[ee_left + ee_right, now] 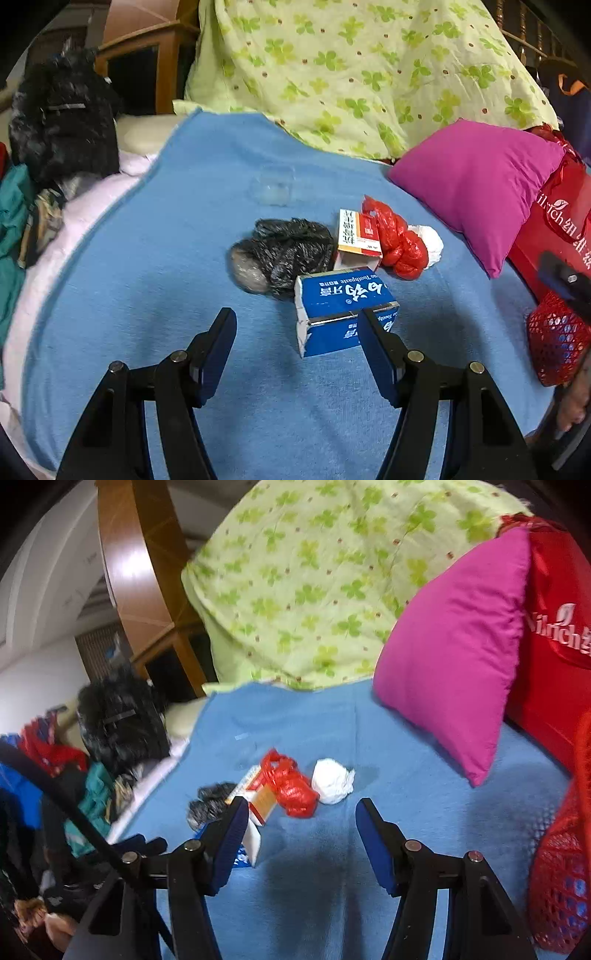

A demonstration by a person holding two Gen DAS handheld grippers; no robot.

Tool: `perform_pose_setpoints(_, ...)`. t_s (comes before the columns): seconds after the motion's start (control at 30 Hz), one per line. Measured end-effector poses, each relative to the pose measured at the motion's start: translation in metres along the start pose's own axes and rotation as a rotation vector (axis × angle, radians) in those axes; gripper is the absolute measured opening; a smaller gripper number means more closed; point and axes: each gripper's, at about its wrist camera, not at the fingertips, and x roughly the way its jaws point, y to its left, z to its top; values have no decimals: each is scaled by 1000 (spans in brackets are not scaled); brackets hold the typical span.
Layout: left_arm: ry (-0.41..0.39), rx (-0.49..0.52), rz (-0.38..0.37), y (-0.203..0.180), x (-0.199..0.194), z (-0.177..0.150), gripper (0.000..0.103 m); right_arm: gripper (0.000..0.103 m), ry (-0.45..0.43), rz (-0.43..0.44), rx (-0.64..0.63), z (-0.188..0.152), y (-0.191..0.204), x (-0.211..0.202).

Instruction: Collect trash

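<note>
Nearest in the left wrist view, the left gripper [297,325] hangs over the blue blanket [166,280] with its tongs apart and nothing between them; the tip of its right finger overlaps the near corner of the blue toothpaste box [343,310] in the picture, though whether they touch cannot be told. That box lies on its side, printed with large white Chinese characters and the English word "Toothpaste".

In the right wrist view, the right gripper [299,808] likewise has its tongs apart and empty above the blanket.

The trash sits in one cluster in the middle of the blanket, five pieces in all. Just beyond the toothpaste box lies a crumpled black plastic bag [284,251] to the left. Right of it stands a small white-and-red carton [356,236], open at its near end, its print too small to read. Next right come a knotted red plastic bag [399,240] and one white tissue wad [430,240].

At the near right edge is a red mesh bag [554,339]. Farther right, one magenta pillow [476,184] leans against a red shopping bag [554,221] with white lettering, partly legible as "Nilrich". Behind them is a green clover-print quilt [351,74]. Far left are a black fluffy bundle [62,118] and wooden furniture [162,48].
</note>
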Motion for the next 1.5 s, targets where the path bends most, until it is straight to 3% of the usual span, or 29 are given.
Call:
perform_pose_setpoints(0.3,37,9,-56,-8,32,29,69,63,112,-5,-21,6,-3,82)
perform_pose_setpoints(0.43,50,20,-99,-14,47,38,69,63,116,35,-37,13,0,105)
perform_pose_setpoints(0.7,101,67,-243,-22,74,29,69,58,201,54,-75,11,4,160)
perform_pose_setpoints(0.83,106,127,-249,-27,79,24,69,49,239,76,-72,11,7,176)
perform_pose_setpoints(1.13,138,167,-386,-38,57,8,69,44,268,128,27,12,-4,151)
perform_pose_setpoints(1.23,108,196,-353,-40,45,7,69,44,255,132,71,14,-14,128)
perform_pose_setpoints(1.37,57,163,-291,-25,39,15,69,44,251,129,109,11,-26,96)
perform_pose_setpoints(1.5,84,95,-271,-9,56,22,69,44,274,127,139,-1,-33,73)
